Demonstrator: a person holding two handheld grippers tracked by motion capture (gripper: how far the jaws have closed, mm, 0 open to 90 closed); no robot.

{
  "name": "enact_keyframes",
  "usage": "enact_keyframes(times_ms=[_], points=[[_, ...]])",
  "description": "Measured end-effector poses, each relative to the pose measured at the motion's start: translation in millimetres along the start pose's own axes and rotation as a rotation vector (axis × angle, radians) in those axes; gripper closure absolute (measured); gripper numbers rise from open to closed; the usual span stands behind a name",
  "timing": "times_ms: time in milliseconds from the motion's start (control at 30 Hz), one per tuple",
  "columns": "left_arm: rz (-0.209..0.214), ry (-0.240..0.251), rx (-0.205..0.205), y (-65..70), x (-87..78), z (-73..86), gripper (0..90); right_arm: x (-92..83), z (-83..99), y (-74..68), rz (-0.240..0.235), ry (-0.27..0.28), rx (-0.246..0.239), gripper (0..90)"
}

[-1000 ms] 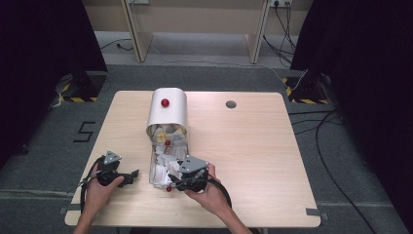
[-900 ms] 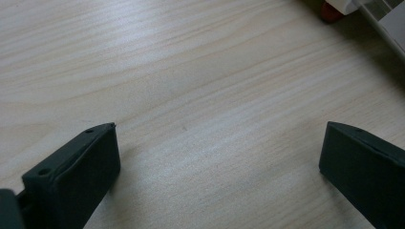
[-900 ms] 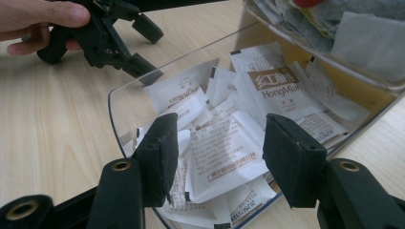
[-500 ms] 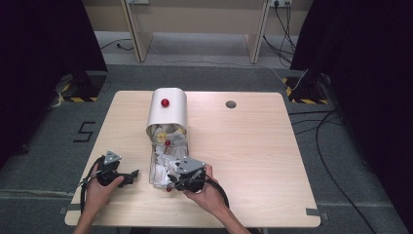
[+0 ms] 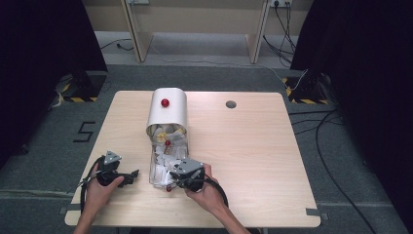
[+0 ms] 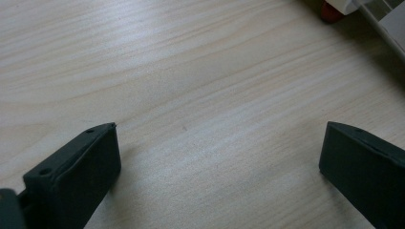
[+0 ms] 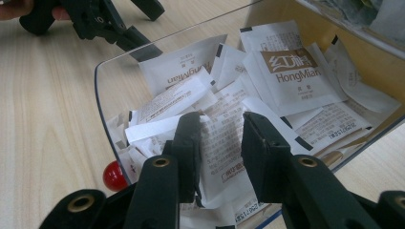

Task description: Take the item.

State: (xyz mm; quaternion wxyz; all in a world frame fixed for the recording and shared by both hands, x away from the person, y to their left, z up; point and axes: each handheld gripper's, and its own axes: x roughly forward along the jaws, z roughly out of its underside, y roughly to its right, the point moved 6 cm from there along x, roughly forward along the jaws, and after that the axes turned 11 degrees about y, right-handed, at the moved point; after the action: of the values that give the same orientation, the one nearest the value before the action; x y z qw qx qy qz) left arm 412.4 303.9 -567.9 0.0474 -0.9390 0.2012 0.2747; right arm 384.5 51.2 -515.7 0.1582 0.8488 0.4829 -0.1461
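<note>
The clear drawer of white sachets lies on the wooden table, pulled out toward six o'clock from a white round-topped box that stands just left of the table's centre. The box carries a red knob on its top. A second red knob sits at the drawer's near end, at seven o'clock in the right gripper view.

The right hand comes in from six o'clock and holds the right gripper at the drawer's near end, pointing toward ten o'clock in the high view. Its two black jaws reach over the drawer's clear rim and stand a narrow gap apart, with a printed white sachet lying between them. Whether the jaws press on it cannot be told.

The left hand rests near the table's seven o'clock corner and holds the left gripper, which points toward three o'clock at the drawer and stays just apart from it. In the left gripper view its jaws stand wide apart over bare wood, with nothing between them.

The drawer is heaped with loose sachets, overlapping at many angles. One at the top bears a brown label reading HongMian. More sachets, some yellowish, show inside the box's open mouth.
</note>
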Motion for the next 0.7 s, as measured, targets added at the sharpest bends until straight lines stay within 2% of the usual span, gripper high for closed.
enact_keyframes(times_ms=[300, 600, 700], points=[[0.000, -0.001, 0.000, 0.0, -0.1, 0.0, 0.0, -6.1, -1.6, 4.6, 0.003, 0.017, -0.015, 82.8], [0.000, 0.000, 0.000, 0.0, 0.0, 0.0, 0.0, -14.2, -8.1, 9.0, 0.007, 0.055, -0.012, 85.1], [-0.001, -0.001, 0.000, 0.0, 0.0, 0.0, 0.0, -17.7, -12.3, 10.0, 0.003, 0.077, 0.002, 85.2]])
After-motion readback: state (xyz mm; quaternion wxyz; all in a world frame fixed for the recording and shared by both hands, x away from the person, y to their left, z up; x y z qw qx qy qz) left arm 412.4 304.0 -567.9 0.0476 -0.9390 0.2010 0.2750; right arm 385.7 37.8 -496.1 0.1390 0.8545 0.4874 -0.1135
